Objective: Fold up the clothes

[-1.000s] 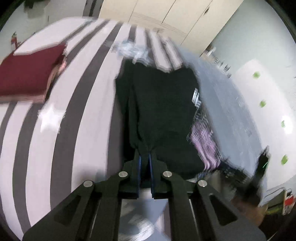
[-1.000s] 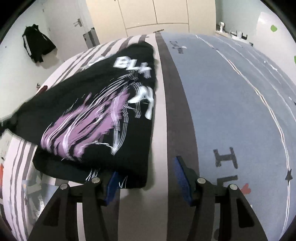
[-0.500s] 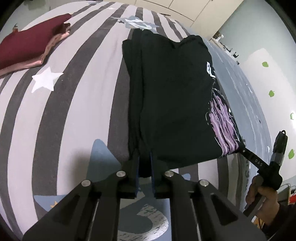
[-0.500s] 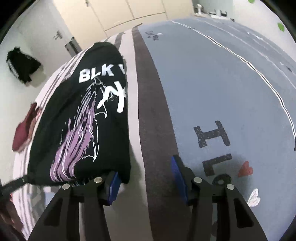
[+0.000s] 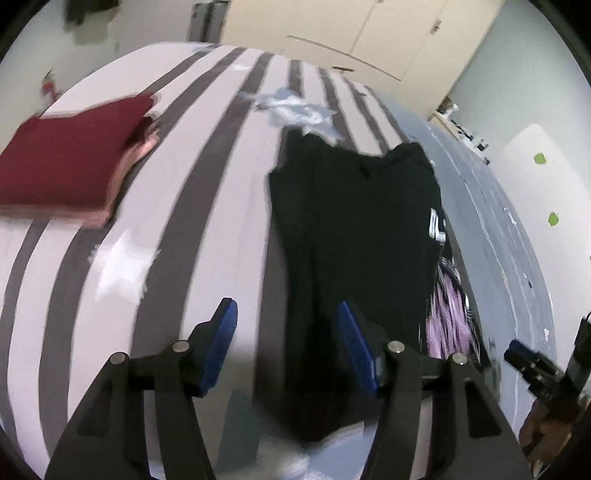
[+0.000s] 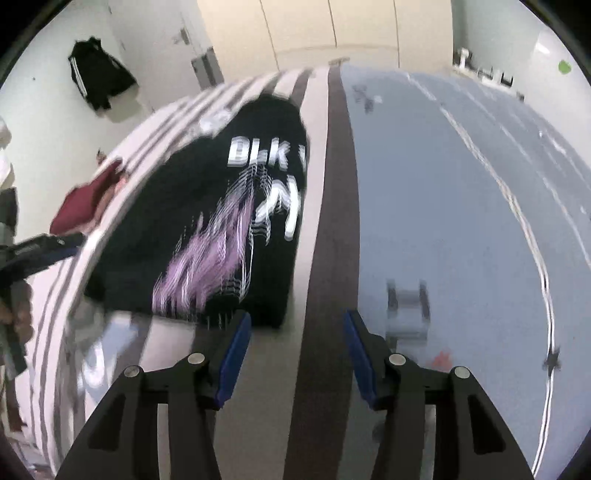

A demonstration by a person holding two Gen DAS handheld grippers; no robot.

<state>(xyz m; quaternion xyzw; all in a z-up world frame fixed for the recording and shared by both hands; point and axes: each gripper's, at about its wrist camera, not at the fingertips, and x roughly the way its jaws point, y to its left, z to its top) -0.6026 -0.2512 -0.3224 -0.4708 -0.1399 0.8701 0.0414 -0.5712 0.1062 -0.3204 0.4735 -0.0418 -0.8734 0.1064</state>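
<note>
A folded black T-shirt (image 5: 354, 236) with white letters and a purple print lies on the striped bed cover; it also shows in the right wrist view (image 6: 221, 221). My left gripper (image 5: 284, 347) is open and empty above the shirt's near left edge, its right finger over the black cloth. My right gripper (image 6: 295, 354) is open and empty just off the shirt's near right corner, over a dark stripe. The right gripper also shows at the lower right of the left wrist view (image 5: 546, 369).
A folded dark red garment (image 5: 70, 170) on a pink one lies at the left of the bed (image 5: 207, 177); it shows small in the right wrist view (image 6: 85, 199). A black jacket (image 6: 96, 77) hangs on the wall. Cupboards (image 5: 369, 33) stand behind the bed.
My left gripper has let go of the shirt's edge and opened, lifting back a little. The shirt now lies flat. My right gripper stayed open and drew slightly back from the shirt.
</note>
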